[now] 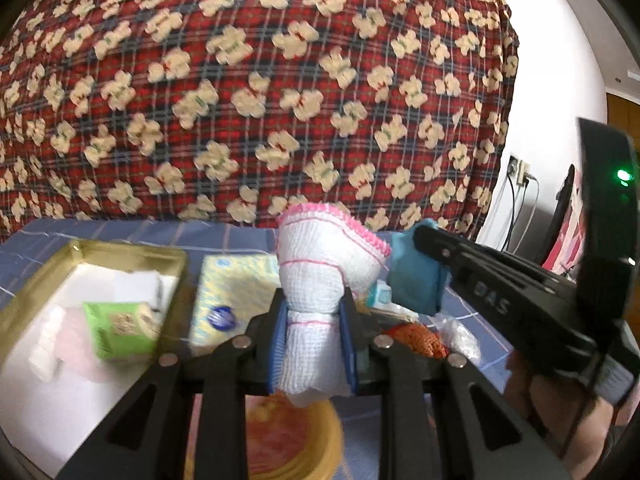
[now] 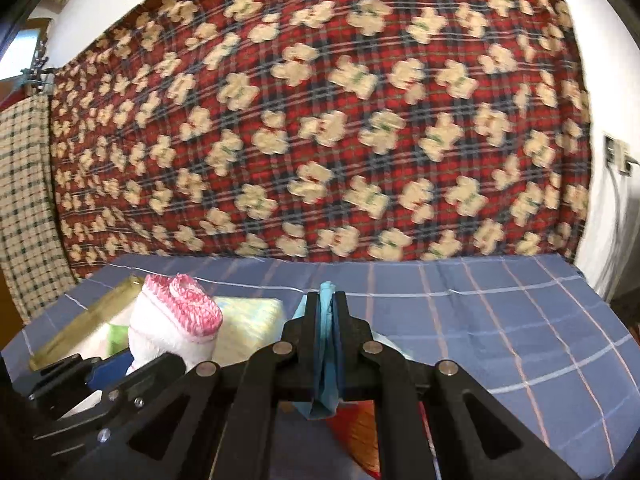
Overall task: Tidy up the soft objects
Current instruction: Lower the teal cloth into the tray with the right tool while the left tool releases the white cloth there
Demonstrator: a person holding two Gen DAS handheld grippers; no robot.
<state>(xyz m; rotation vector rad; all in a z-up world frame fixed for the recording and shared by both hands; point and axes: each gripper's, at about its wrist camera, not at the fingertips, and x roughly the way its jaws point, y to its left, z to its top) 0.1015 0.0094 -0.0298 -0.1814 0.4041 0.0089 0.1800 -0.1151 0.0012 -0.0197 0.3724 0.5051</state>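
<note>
A worktop point(image 2: 500, 320) is covered by a blue cloth checked with pale lines. At its left, a gold-rimmed tray point(image 1: 132, 250) with a white floor is set on the cloth, and a green packet point(image 1: 120, 330) and some white and pink items are seen lying in it. Just beside the tray, a pale yellow tissue pack point(image 1: 234, 292) is laid flat. Further right, an orange mesh item point(image 1: 416, 338) and a clear plastic wrapper point(image 1: 460, 334) are seen on the cloth, near each other. The far right of the cloth is left bare.
</note>
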